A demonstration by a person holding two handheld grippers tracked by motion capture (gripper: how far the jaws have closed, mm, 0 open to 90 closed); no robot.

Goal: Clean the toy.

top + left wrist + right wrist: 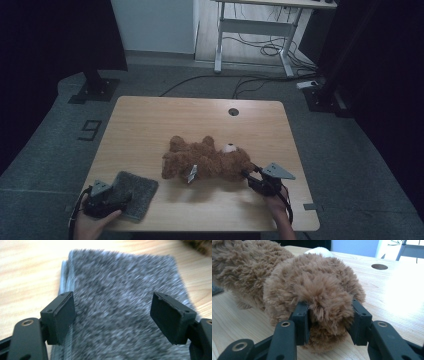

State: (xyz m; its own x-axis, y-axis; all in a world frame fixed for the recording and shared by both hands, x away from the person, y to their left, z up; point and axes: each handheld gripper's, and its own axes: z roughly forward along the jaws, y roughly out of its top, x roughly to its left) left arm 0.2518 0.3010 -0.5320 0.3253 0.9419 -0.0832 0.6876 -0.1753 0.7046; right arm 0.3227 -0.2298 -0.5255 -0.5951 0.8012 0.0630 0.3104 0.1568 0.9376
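Right gripper (329,322): its two black jaws are being pressed against opposite sides of a rounded brown plush part of the teddy bear (312,287); the fur is being squeezed between the pads and is bulging out above and below them.
Right gripper, high view (254,176): it is being held by the person's right hand (277,202) near the table's front edge, with the grey three-cornered plate on top.
Teddy bear (207,159): it is being kept lying on the table, stretched away from the right gripper toward the left gripper's side; its pale muzzle is being shown just beyond the pinched part. Whether the pinched part is an ear or the edge of the head cannot be told.
Tag (191,173): a small pale label is being shown on the bear's near side, between the two grippers.
Left gripper (112,315): its jaws are being held wide apart, with nothing between the pads; they are being held just over the grey cloth (120,302). Whether they are touching it cannot be told.
Grey cloth, high view (137,192): a folded, fuzzy square is being shown lying flat directly ahead of the left gripper (125,199), close to the bear's near end.
Left hand (92,222): the left gripper is being gripped from behind at the front table edge.
Table (150,120): light wood, with a round hole (233,111) far beyond both grippers.
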